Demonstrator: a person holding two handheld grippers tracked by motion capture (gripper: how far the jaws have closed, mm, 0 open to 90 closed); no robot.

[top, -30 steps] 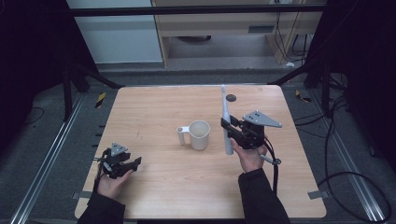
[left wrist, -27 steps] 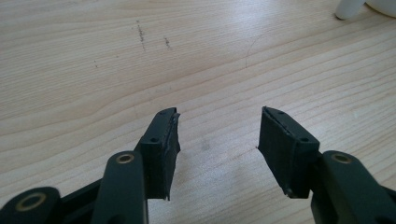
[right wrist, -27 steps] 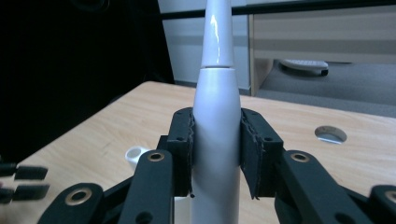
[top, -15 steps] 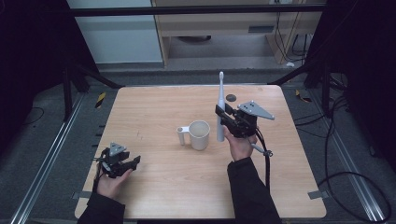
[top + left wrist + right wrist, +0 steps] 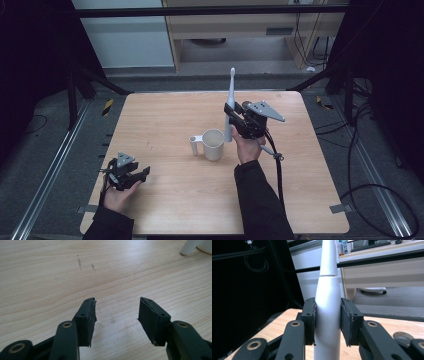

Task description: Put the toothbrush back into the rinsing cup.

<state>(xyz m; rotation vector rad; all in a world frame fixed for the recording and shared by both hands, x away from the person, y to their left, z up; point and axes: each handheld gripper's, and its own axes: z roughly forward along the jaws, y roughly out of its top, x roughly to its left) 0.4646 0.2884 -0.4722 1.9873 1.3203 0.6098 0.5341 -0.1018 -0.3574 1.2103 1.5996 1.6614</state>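
In the right gripper view our right tool [image 5: 327, 322] has both pads pressed against the white body of an electric toothbrush [image 5: 327, 302], which stands upright between them with its narrower neck rising to the top edge of the frame; in the high view the same tool [image 5: 234, 117] sits a little right of centre, the toothbrush [image 5: 230, 100] pointing upward with its brush head near the far edge of the counter [image 5: 165, 115]; its lower end hangs just beside the right rim of a white cup [image 5: 214, 144], whether touching we cannot tell; the cup stands at the middle of the counter, handle toward the left of the frame. A coin [image 5: 401, 336] lies at the lower right of the right gripper view. Our left tool [image 5: 116, 315] holds its jaws apart over bare wood with nothing between them; in the high view it [image 5: 142, 172] rests at the lower left, well apart from the cup.
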